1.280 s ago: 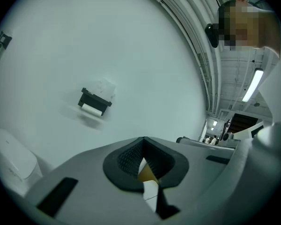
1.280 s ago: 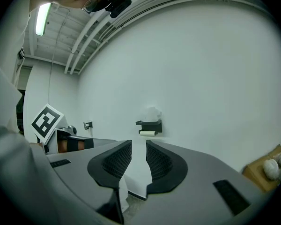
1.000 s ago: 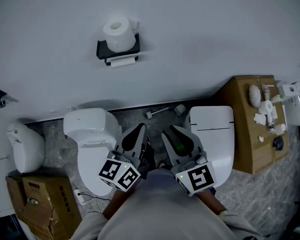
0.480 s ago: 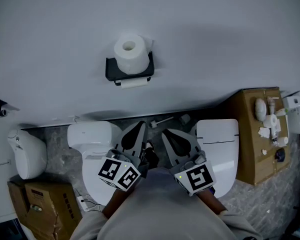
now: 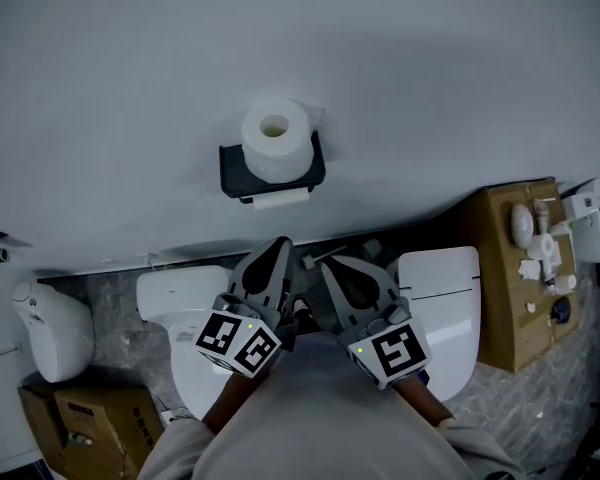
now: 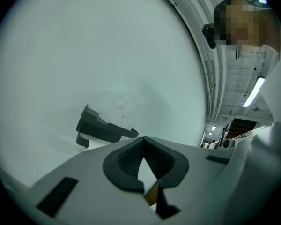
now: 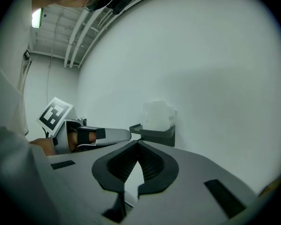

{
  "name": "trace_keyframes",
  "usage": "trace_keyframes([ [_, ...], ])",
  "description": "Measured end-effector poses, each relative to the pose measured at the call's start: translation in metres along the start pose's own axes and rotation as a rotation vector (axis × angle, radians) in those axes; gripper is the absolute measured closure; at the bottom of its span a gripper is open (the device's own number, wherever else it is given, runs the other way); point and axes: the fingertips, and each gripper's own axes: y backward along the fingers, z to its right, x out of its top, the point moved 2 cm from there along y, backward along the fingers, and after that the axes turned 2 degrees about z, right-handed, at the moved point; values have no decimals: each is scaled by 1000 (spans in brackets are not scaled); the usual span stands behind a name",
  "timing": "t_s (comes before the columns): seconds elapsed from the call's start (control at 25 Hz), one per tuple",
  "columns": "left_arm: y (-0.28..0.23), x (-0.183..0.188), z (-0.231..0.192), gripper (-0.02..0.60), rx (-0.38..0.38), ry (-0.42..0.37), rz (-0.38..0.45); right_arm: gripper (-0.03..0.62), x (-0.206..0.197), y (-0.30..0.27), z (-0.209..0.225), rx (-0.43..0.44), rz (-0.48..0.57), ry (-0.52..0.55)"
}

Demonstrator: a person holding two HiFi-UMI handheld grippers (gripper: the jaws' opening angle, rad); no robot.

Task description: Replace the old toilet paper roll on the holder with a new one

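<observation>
The left hand-held gripper and the right hand-held gripper are pointing side by side at the wall, both clenched on nothing. Beyond their tips, a white toilet paper roll is sitting upright atop the black wall-mounted holder.

Mock bathroom within an industrial hall: toilets side by side, cardboard boxes, wall-mounted roll holder, ceiling strip light.

Count: 1 paper roll, 1 black holder. 2 grippers: left gripper, right gripper. 2 toilets: left toilet, right toilet. 1 white fixture far left. 2 boxes: right box, lower-left box.
</observation>
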Motion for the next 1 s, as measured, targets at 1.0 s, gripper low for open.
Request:
trace_keyframes([
  [1.0,-62,-43,-77,397,31,879,284,577,-12,-26,21,-71,-76,-25],
])
